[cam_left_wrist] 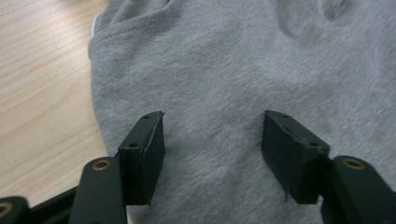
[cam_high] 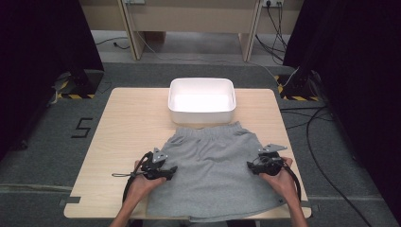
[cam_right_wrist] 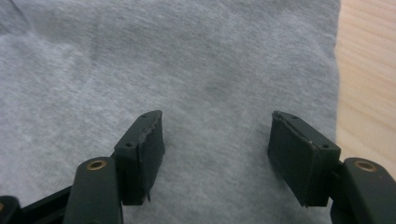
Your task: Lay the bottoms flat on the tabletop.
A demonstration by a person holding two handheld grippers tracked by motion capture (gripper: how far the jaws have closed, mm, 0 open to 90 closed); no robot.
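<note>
Shorts close-up — white tub overhead

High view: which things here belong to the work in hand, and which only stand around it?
Probably in the work:
grey shorts, spread flat on the table
left gripper, open over the shorts
right gripper, open over the shorts
white bin, empty, beyond the waistband

Only around:
cables on the floor
black curtains

Both forearms reached in from six o'clock. The left hand held the left tool pointing toward three o'clock, jaws apart. The right tool pointed toward nine o'clock, jaws likewise spread.
</note>
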